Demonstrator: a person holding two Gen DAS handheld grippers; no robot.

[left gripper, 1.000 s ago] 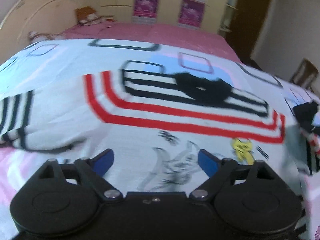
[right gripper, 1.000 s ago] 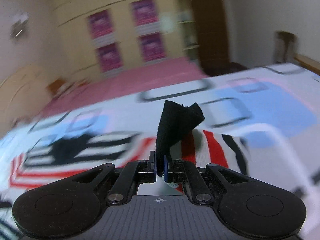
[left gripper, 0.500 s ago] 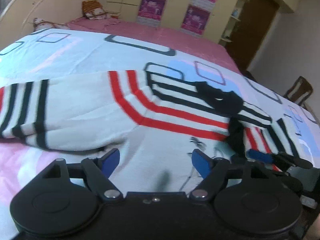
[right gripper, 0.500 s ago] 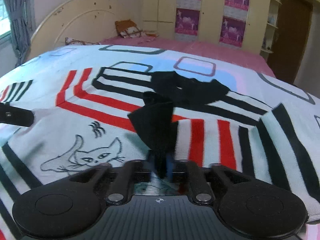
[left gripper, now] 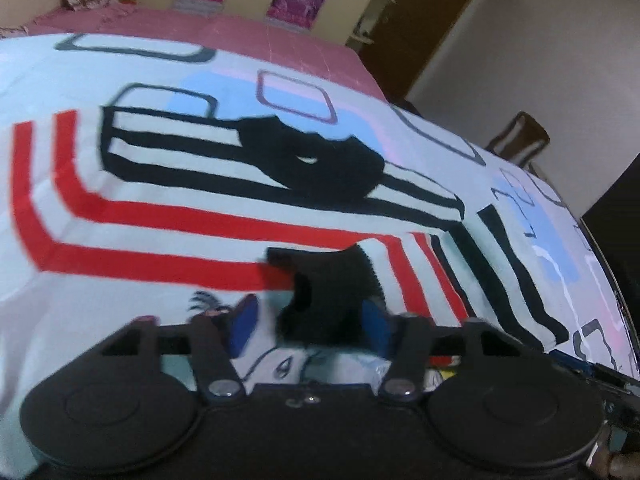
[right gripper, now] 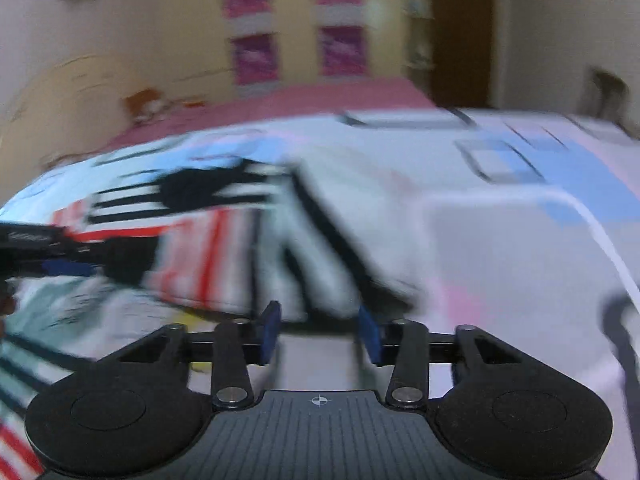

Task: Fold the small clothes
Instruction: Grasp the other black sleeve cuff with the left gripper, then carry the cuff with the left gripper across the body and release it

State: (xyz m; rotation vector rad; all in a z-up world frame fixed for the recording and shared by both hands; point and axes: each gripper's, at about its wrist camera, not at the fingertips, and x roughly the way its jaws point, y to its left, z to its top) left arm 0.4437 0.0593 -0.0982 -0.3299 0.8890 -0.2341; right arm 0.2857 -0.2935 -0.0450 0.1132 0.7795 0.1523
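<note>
The striped sweater [left gripper: 168, 216] lies spread face-up on the bed [left gripper: 280, 40], over a patterned bedsheet [left gripper: 224, 92], its black collar [left gripper: 316, 168] toward the far side and a cartoon print near the close edge. It is laid flat, probably so that a sleeve can be brought across the chest.

The left gripper [left gripper: 310, 330] points down at the sweater's near part. Its fingers [left gripper: 244, 322] have just been closing and stand about half apart, with the black cuff [left gripper: 320, 280] of the folded-in sleeve between them. The pads do not clearly press it, so this reads as a grip being taken, not yet made.

The right gripper [right gripper: 318, 334] sits over the sweater's right edge, where a striped sleeve [right gripper: 320, 256] lies. That view is badly blurred. Its fingers [right gripper: 270, 332] have also just been closing; they are partly apart with cloth under them, and I cannot tell whether anything is caught.
</note>
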